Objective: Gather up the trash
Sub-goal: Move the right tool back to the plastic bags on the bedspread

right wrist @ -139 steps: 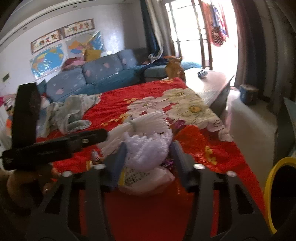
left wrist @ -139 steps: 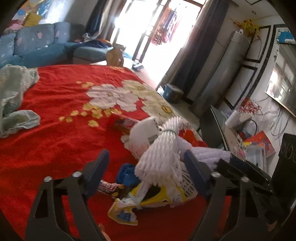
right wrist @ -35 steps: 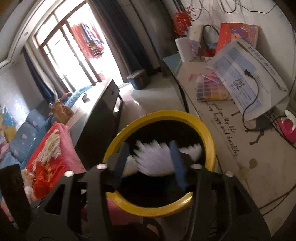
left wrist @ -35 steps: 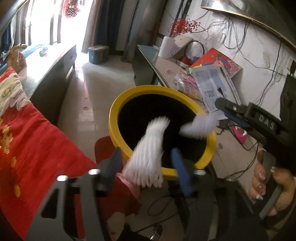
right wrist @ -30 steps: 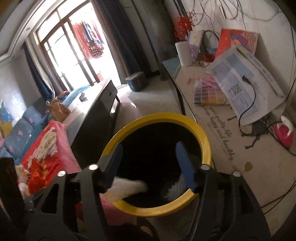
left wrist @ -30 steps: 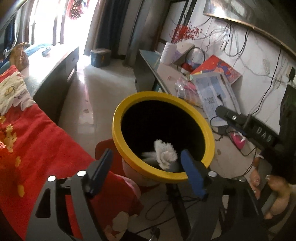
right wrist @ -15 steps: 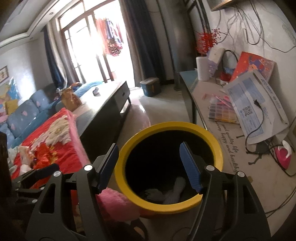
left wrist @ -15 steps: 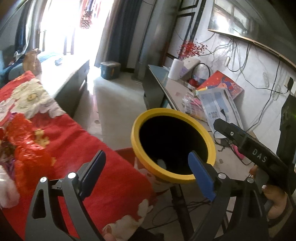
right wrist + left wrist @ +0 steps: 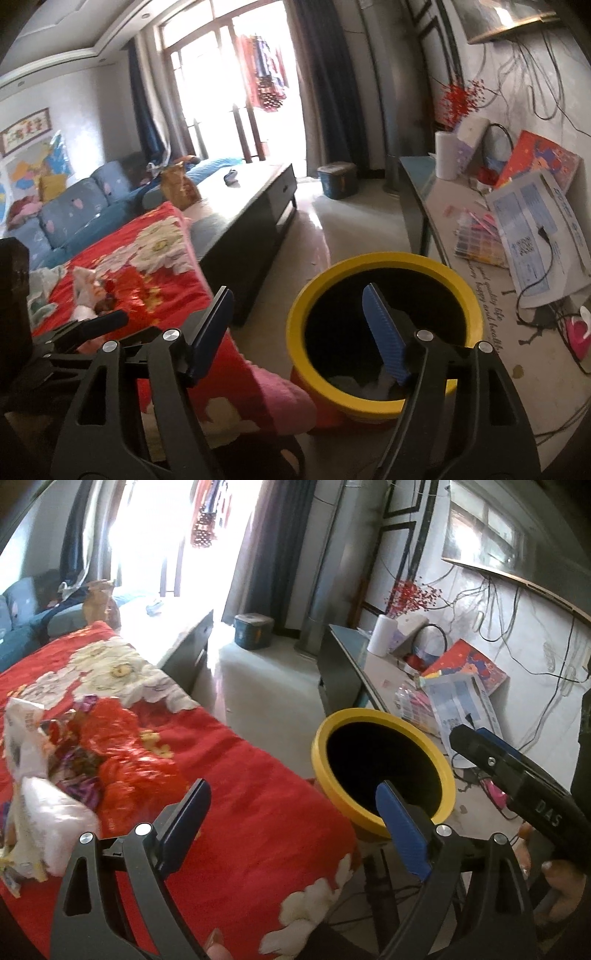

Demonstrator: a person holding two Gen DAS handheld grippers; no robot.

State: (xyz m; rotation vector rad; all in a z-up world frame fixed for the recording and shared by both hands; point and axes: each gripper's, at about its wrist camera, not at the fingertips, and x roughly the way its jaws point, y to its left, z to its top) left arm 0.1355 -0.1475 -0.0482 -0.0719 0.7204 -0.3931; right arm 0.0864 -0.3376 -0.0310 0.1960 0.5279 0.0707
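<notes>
Yellow plastic forms the rim of the trash bin, the landmark for all positions given below. The bin stands upright on the floor, just beside the corner of the red floral cloth; its interior is black. In the right wrist view, pale crumpled trash lies at the bottom of the bin (individual pieces cannot be distinguished).

The right gripper hovers above the bin with its jaws spread wide and nothing between them; one blue pad overlaps the bin opening, the other sits toward the cloth side. The left gripper is likewise spread and empty, positioned over the cloth edge next to the bin, its right-hand pad overlapping the near rim. In the left wrist view, the right gripper's black body appears on the far side of the bin.

On the cloth, well apart from the bin, lies the remaining trash pile: white plastic wrapping, a crinkled red bag and purple wrapper scraps.

Beyond the bin, a low side table carries papers, a white roll and a red box. A dark cabinet stands past the cloth, and a blue sofa lies farther off.
</notes>
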